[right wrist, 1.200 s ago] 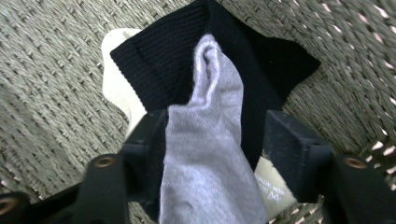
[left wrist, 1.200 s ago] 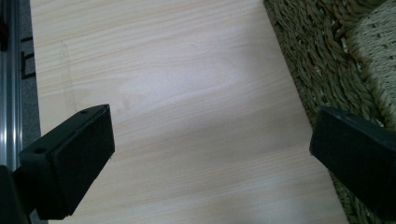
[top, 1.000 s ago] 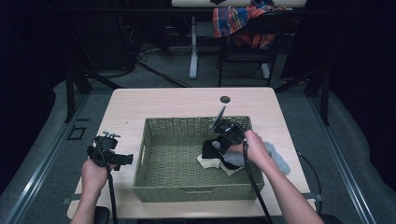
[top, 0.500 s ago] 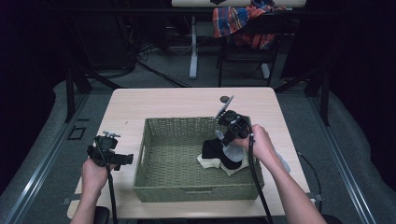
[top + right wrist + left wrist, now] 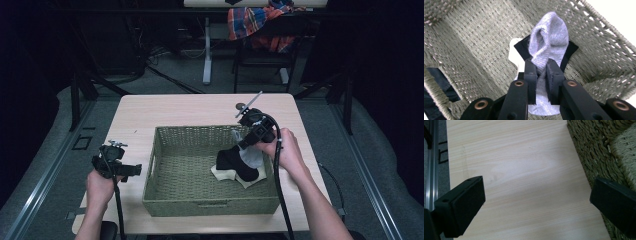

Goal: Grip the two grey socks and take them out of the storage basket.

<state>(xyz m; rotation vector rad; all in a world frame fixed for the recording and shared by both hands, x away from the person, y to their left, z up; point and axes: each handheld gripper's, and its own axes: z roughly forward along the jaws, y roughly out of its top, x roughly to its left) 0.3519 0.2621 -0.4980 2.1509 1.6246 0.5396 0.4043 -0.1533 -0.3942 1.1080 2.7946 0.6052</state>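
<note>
**Right tongs gripping a grey sock over the basket**

The right tongs [image 5: 541,75] are clenching a grey sock [image 5: 549,40], which is hanging over the right part of the basket [image 5: 165,190]. The jaws are pinching it near one end, so the rest is drooping toward the cloths below; I think this hold is meant for lowering it in or taking it out, but I cannot say which. Under it a black cloth [image 5: 235,162] is lying on a white cloth [image 5: 220,173] on the basket floor.

The left tongs [image 5: 132,170] are waiting released over the bare surface [image 5: 519,170], just beside the basket's left wall, probably to keep out of the way.

The high view is showing where both hands are standing around the basket, and a small dark disc [image 5: 240,105] on the far surface. The right gripper view is showing more closely the sock folded between the jaws and its knitted texture. The left gripper view is making clear that nothing is lying between those wide jaws.
</note>
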